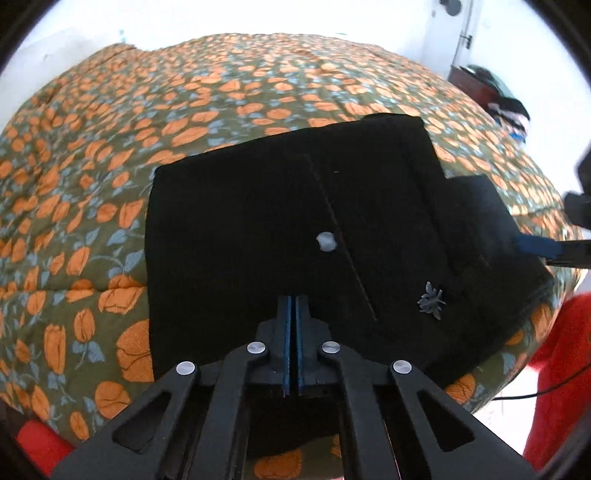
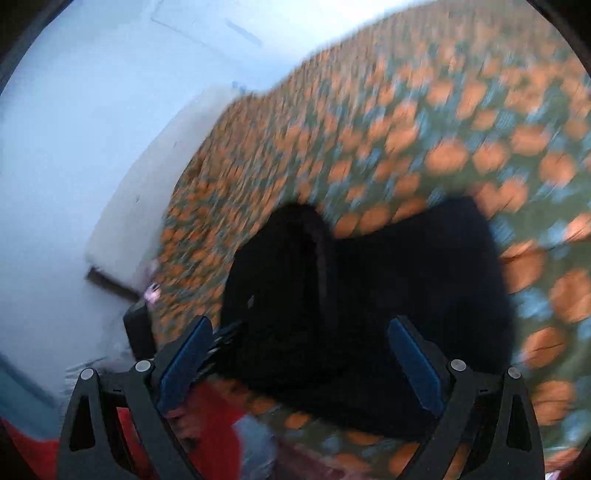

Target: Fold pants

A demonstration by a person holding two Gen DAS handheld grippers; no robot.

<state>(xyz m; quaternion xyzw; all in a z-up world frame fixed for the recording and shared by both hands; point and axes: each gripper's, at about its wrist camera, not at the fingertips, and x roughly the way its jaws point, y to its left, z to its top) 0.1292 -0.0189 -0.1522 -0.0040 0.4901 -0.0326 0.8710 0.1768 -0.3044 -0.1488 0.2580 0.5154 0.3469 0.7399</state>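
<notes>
The black pants (image 1: pixel 295 229) lie folded into a compact rectangle on the flowered bedspread (image 1: pixel 110 147), with a white button and a small leaf emblem facing up. My left gripper (image 1: pixel 294 299) is shut, its blue pads together just over the near edge of the pants, with no cloth visibly between them. My right gripper (image 2: pixel 299 332) is open, its blue pads wide apart above the pants (image 2: pixel 369 295); this view is blurred. One right blue pad also shows at the pants' right edge in the left wrist view (image 1: pixel 539 247).
The bedspread (image 2: pixel 443 129) covers the whole bed. White walls (image 1: pixel 221 18) stand behind it. A dark cabinet with clothes (image 1: pixel 495 96) is at the far right. Red fabric (image 1: pixel 561 369) hangs at the bed's near right edge.
</notes>
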